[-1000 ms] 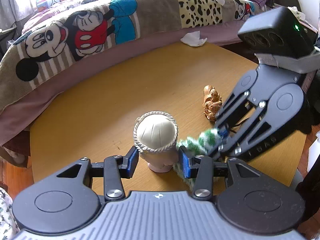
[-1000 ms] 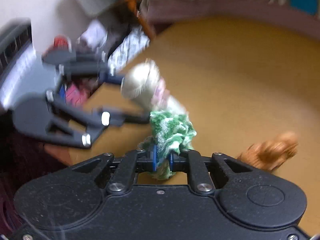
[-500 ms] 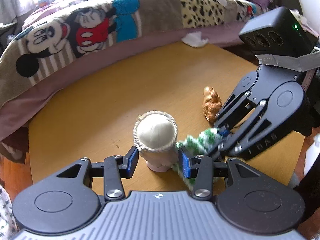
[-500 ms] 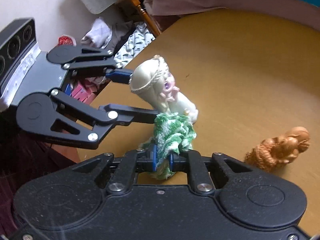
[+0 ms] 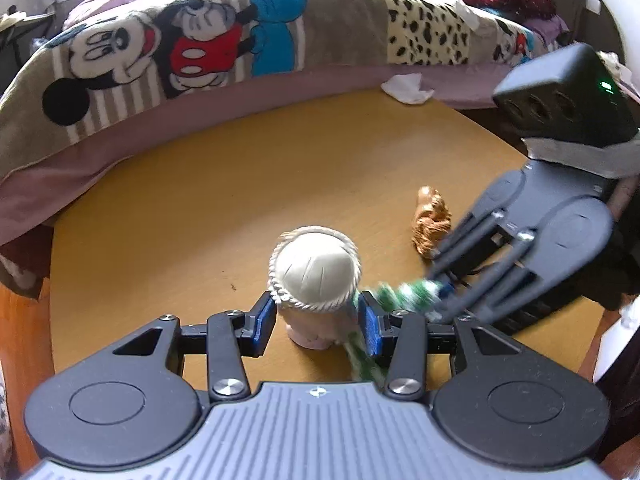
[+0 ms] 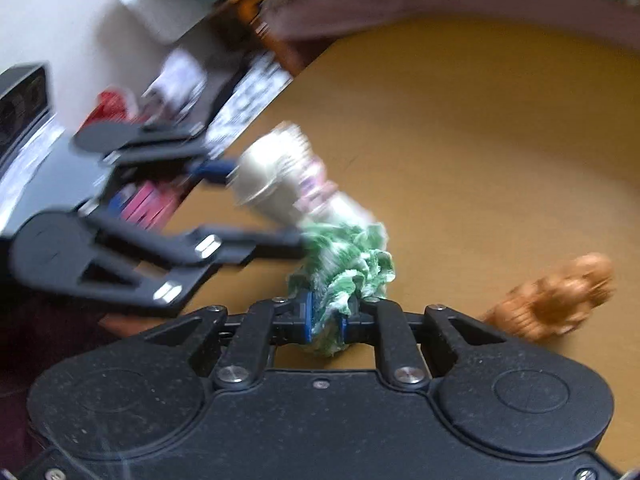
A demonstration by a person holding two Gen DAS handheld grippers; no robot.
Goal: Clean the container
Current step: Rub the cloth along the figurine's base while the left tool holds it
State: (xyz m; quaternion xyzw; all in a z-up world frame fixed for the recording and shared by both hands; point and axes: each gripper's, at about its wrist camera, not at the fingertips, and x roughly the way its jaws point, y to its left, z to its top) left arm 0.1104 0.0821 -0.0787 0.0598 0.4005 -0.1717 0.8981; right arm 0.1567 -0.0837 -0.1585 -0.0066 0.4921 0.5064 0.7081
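A doll-shaped container [image 5: 314,272] with cream hair, a braided band and a pink face stands upright on the round wooden table [image 5: 240,184]. My left gripper [image 5: 317,318] is shut on it, one blue pad on each side below the hair. My right gripper [image 6: 326,318] is shut on a bunched green-and-white cloth [image 6: 344,264]. The cloth presses against the lower side of the container [image 6: 276,184], next to the left gripper [image 6: 256,204]. In the left wrist view the cloth [image 5: 404,294] and the right gripper [image 5: 438,292] are blurred.
A small brown carved figurine [image 5: 430,220] stands on the table to the right of the container, close beside the right gripper [image 6: 556,300]. A bed with a cartoon blanket [image 5: 200,40] borders the table's far edge. A crumpled white tissue [image 5: 406,88] lies there.
The cloth in the right gripper has shifted a little against the container's side and is motion-blurred now. The left gripper has rolled slightly, still holding the container in the same spot.
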